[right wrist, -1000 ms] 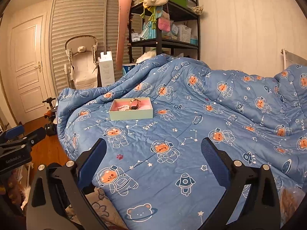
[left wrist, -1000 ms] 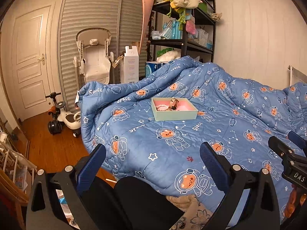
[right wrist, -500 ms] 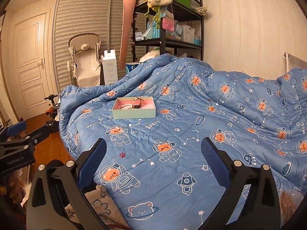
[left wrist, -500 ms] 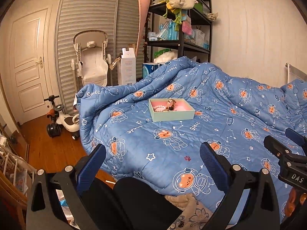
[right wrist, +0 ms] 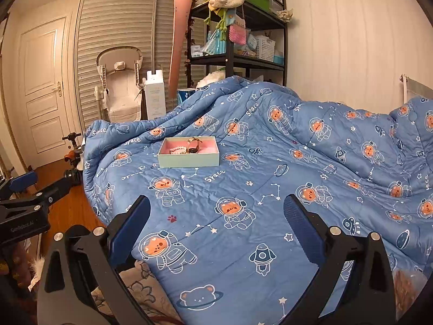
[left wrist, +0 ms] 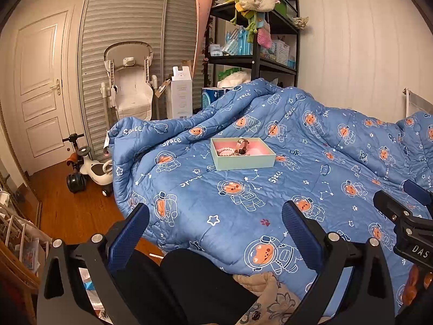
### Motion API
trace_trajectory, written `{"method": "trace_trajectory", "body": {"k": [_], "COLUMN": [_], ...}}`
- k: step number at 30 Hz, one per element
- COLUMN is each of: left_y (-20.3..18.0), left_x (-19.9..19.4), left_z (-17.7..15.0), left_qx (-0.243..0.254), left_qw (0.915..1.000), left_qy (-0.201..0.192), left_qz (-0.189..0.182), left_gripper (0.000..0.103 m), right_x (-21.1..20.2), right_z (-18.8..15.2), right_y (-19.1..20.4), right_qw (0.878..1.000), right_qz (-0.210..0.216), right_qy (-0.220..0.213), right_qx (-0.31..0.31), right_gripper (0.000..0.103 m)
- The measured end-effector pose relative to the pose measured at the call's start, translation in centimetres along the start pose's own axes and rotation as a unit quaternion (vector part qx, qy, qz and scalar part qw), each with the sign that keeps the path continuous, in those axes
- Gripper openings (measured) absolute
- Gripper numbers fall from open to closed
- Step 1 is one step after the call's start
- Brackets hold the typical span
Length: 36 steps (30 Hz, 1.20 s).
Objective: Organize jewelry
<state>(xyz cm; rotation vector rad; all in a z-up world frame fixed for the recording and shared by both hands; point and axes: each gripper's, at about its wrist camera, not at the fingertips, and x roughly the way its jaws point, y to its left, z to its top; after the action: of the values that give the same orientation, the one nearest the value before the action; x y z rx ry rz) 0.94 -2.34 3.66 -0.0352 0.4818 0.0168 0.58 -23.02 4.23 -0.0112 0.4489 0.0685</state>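
A pale green jewelry box with a pink lining lies on the blue space-print quilt; it also shows in the right wrist view. Inside it lie a pink bead bracelet and a watch; the right wrist view shows the bracelet and the watch too. My left gripper is open and empty, well short of the box near the bed's front edge. My right gripper is open and empty over the quilt, also far from the box.
A black shelf rack with hanging knitted bags stands behind the bed. A white high chair, a white carton and a ride-on toy stand on the wooden floor at left. A white door is far left.
Both grippers have shifted slightly toward the bed and turned a little, so the box sits somewhat nearer and more central. Both stay open and empty.
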Motion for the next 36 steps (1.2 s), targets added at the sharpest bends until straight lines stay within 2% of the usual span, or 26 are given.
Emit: {"method": "trace_trajectory", "body": {"k": [18,36], "left_y": [0.27,-0.30], "left_x": [0.02,-0.62], "left_z": [-0.03,0.04], "left_qx": [0.000,-0.002], "left_qw": [1.0000,0.9999], "left_qy": [0.000,-0.003], "left_qz": [-0.002,0.015], "left_gripper": [0.096,0.096], "right_x": [0.02,0.03], "right_z": [-0.02,-0.21], "right_y": [0.04,0.17], "right_qw": [1.000,1.000], "right_qz": [0.001,0.003], "right_qy": [0.000,0.001], "right_qx": [-0.001,-0.001], "right_gripper": [0.097,0.097]}}
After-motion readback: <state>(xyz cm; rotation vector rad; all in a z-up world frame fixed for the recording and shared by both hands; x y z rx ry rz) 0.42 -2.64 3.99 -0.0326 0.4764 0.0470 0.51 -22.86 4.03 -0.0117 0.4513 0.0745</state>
